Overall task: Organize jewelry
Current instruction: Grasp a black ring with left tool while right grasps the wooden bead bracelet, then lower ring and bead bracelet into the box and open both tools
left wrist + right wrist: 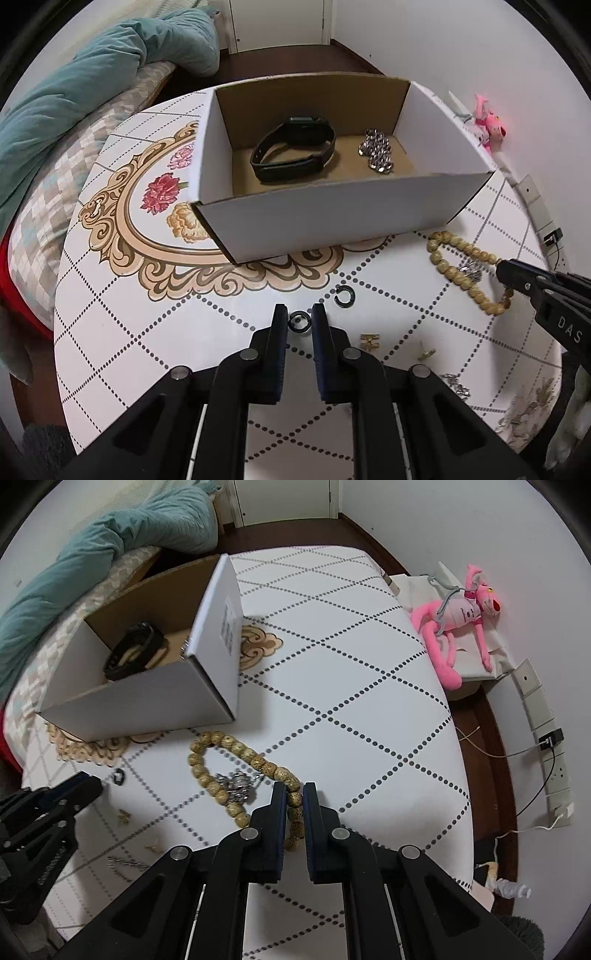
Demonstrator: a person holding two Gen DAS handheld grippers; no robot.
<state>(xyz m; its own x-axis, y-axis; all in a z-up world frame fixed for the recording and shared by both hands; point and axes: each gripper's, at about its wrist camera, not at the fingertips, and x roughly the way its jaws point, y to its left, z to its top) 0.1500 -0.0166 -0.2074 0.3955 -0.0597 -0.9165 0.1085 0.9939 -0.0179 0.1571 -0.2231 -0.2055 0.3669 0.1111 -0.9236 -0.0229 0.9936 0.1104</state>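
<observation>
White tabletop (122,332) with dotted diamond lines and a flower medallion lay under both your tools, with a teal blanket (110,62) on the bed behind it. Your open cardboard box (332,214) sat at the table's middle, holding a black watch (295,155) and a silver chain (376,149). Your left gripper (300,321) had its jaws a little apart around a small dark ring (297,320) lying flat on the table; contact could not be judged. Another dark, split ring (344,295) lay just beyond. Your right gripper (294,799) had its jaws nearly together, pinching the near end of the wooden bead bracelet (221,746). That loop's long axis ran from your fingers away toward the box corner, with a silver trinket (238,786) resting inside it. A pink plush toy (458,624) lay off to the right.
</observation>
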